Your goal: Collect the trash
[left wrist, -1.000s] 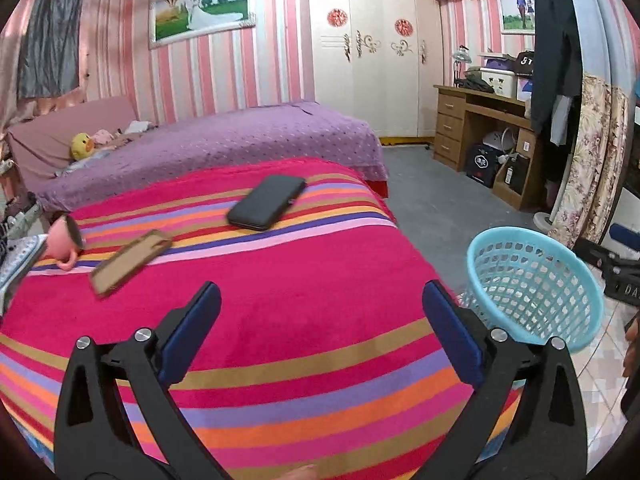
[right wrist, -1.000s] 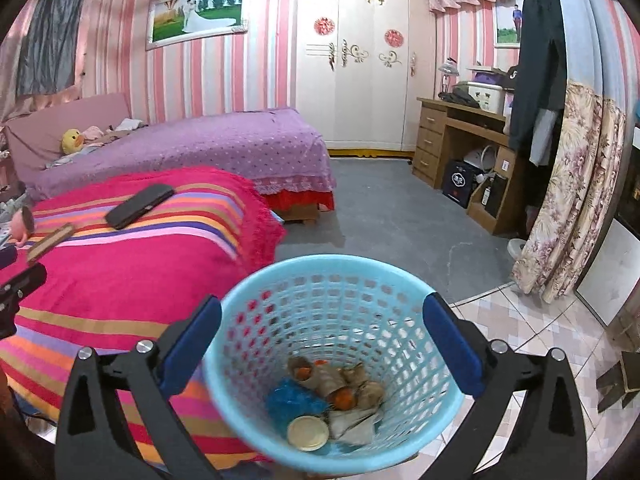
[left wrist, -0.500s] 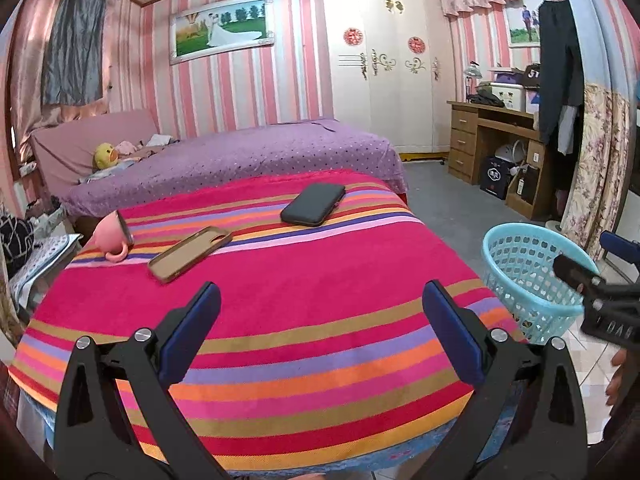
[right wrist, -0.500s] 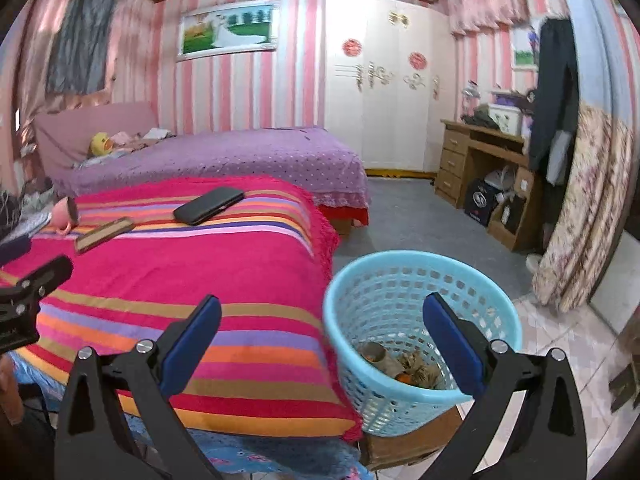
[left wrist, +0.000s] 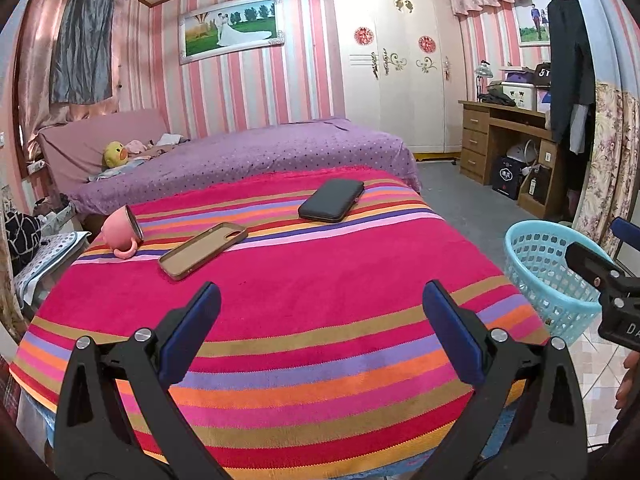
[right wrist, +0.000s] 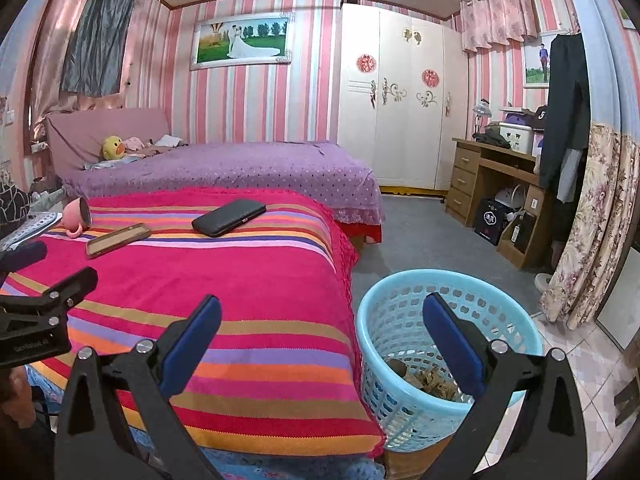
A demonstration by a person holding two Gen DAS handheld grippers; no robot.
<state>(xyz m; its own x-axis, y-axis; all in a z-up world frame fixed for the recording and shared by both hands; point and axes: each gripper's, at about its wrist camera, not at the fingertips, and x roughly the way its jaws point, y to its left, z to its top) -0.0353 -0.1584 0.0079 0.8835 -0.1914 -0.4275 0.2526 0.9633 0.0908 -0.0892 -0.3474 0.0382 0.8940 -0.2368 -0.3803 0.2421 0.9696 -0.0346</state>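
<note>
Since both my left gripper and right gripper hang spread and empty, I might grab the black wallet (not trash); scraps sit in the light-blue mesh plastic basket.

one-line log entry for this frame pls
phase: trash binned | left gripper: open, empty | right gripper: open, empty | basket: beside table, holds scraps | striped cloth: mug, phone case, wallet remain
</note>
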